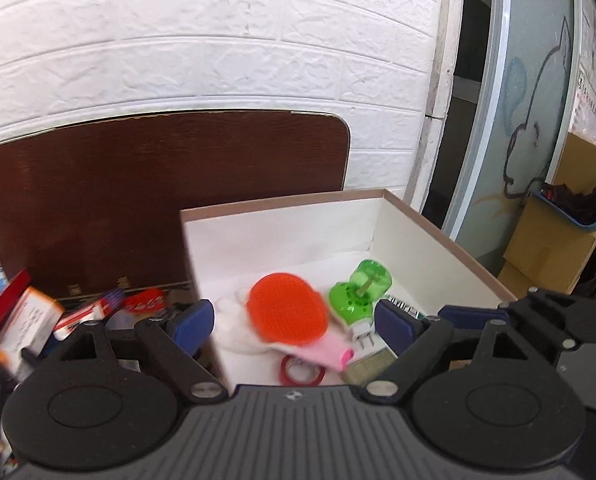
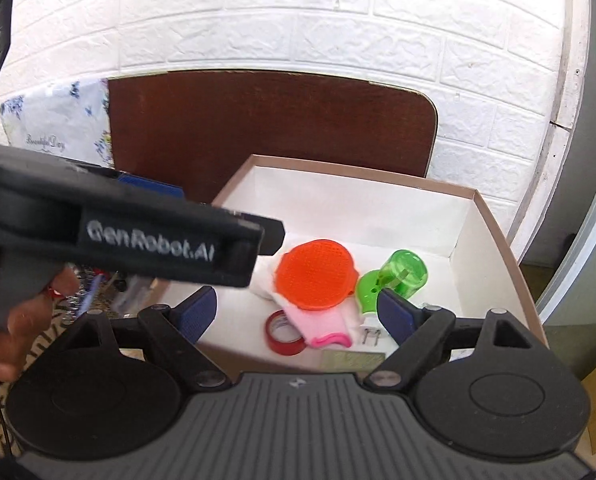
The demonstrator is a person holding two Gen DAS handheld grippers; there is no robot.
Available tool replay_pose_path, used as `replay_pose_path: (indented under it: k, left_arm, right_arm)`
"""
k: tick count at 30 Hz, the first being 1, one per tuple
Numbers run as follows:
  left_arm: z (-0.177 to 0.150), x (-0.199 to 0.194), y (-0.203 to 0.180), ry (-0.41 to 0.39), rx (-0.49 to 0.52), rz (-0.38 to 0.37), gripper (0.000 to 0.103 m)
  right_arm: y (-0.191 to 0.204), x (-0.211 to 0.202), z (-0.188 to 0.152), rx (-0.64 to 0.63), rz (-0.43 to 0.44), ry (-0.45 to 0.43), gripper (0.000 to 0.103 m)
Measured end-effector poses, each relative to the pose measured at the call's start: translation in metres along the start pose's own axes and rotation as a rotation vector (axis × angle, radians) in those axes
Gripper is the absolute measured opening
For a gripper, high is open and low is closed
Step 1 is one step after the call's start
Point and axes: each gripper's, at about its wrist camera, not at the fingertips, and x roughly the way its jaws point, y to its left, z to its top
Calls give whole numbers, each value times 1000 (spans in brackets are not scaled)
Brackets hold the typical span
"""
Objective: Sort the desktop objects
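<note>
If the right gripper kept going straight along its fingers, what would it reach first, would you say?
Most likely the orange brush lying on the pink-and-white glove inside the box. The right gripper, jaws open and empty, points down at it, though depth is hard to judge.

My right gripper (image 2: 298,312) has its jaws spread wide, nothing between them, hanging over the near edge of the white box (image 2: 498,232). Inside: orange brush (image 2: 316,274) on a pink-and-white cloth (image 2: 326,328), green bottle (image 2: 404,274) at its 3 o'clock, red tape roll (image 2: 283,334) at 7. The left gripper (image 2: 137,224) cuts in from 9 o'clock.
</note>
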Motion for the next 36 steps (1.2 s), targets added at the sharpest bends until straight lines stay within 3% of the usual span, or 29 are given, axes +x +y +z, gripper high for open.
replay_pose_path:
  k: [17, 28, 36]
  left_arm:
    - [-58, -71, 27, -11, -55, 106, 91]
    - [-101, -112, 11, -8, 5, 129, 94]
    - [-110, -128, -2, -10, 22, 113, 94]
  right_arm:
    - [58, -39, -31, 76, 80, -29, 86]
    - [83, -76, -84, 107, -161, -57, 91]
    - [75, -87, -110, 194, -248, -5, 91]
